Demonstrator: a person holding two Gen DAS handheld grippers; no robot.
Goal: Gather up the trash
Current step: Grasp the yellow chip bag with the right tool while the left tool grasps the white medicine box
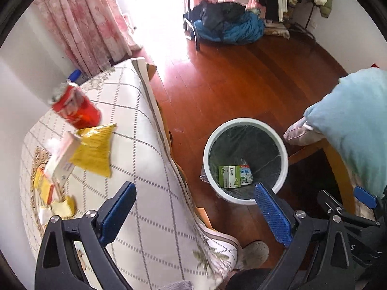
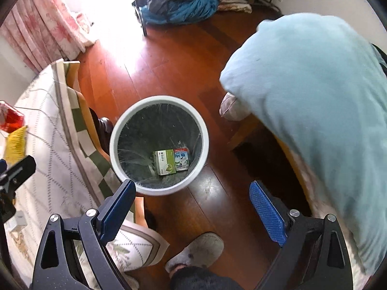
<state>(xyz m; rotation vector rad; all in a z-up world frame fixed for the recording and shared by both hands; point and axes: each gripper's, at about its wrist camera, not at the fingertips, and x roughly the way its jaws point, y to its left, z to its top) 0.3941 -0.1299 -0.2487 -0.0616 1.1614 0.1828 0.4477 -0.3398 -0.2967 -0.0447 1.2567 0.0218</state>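
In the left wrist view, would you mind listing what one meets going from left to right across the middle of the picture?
Red can → yellow snack bag → checked tablecloth edge → white trash bin, with a green box inside → light blue cushion.

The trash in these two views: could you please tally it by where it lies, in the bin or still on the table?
In the bin: 2, a green carton and a milk carton.
On the table: at least 4, a red can, a yellow bag, a white box and a heap of small yellow scraps, too blurred to count singly.
Total: at least 6.
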